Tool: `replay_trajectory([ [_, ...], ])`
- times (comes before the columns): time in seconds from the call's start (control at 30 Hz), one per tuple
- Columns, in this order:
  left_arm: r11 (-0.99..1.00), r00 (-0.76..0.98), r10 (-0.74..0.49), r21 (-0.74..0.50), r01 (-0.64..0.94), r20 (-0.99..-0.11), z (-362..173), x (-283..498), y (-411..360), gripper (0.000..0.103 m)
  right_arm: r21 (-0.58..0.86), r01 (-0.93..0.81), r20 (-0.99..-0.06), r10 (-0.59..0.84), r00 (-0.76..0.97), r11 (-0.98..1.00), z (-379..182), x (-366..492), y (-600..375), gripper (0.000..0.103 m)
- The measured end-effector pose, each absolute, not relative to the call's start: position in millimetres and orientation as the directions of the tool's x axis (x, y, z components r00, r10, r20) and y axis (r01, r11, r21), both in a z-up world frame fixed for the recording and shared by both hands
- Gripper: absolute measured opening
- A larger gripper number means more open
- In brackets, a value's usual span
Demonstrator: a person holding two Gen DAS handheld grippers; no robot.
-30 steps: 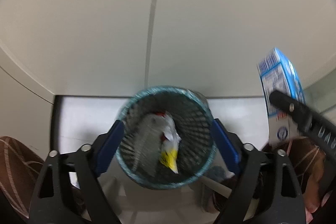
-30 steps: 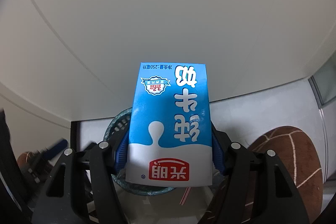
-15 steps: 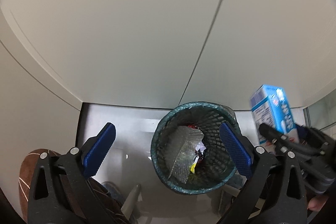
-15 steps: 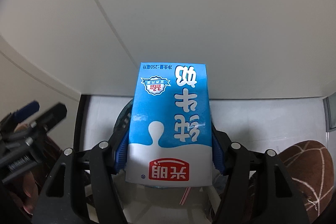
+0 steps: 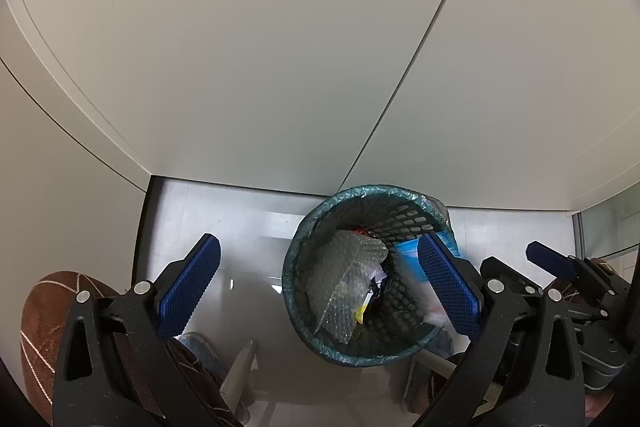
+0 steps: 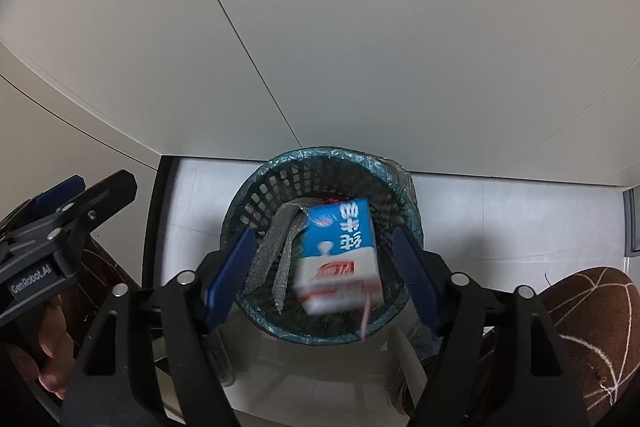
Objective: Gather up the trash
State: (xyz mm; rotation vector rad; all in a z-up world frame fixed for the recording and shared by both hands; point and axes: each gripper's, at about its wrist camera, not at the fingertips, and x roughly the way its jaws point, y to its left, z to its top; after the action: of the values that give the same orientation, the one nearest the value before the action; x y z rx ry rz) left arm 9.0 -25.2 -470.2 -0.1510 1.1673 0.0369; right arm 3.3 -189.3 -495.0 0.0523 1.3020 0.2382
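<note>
Milk carton (image 6: pixel 340 255) straight ahead of the right tool (image 6: pixel 324 263), blurred, apparently mid-drop into the mesh bin (image 6: pixel 320 183). Long axis running away from the tool, printed face up, red-label end nearest, straw (image 6: pixel 365 315) trailing at the near right corner. Right tool spread wide, blue pads flanking the carton without touching it, holding nothing. Bin centred between the two pads, directly below and ahead.

Left tool (image 5: pixel 316 291) also spread wide and empty; left pad (image 5: pixel 188 291) well clear of the bin (image 5: pixel 360 307), right pad (image 5: pixel 448 287) overlapping the bin's right wall in the left wrist view, contact impossible to judge. Bin lying ahead and to the right of the left tool. Carton (image 5: pixel 408 255) only a blue smear just behind that right pad. Bubble wrap (image 5: pixel 344 283) and small scraps already inside.

Right tool the nearer, squarely over the opening. Judging by this: release made, carton likely to settle on the bubble wrap (image 6: pixel 280 247). Both tools free for the next piece; none visible in either view.
</note>
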Motion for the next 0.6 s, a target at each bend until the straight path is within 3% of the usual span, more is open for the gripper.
replay_trajectory([
  [0.3,0.985,0.415,-0.074,-0.13,-0.109,-0.907,-440,4,-25,0.097,0.115,-0.129,-0.918,0.155,0.364,0.985,-444,-10,-198,0.09],
  [0.6,0.988,0.527,-0.097,-0.146,-0.052,-0.844,-345,-19,-27,0.097,0.063,-0.098,-0.828,0.107,0.551,0.993,-327,-20,-213,0.094],
])
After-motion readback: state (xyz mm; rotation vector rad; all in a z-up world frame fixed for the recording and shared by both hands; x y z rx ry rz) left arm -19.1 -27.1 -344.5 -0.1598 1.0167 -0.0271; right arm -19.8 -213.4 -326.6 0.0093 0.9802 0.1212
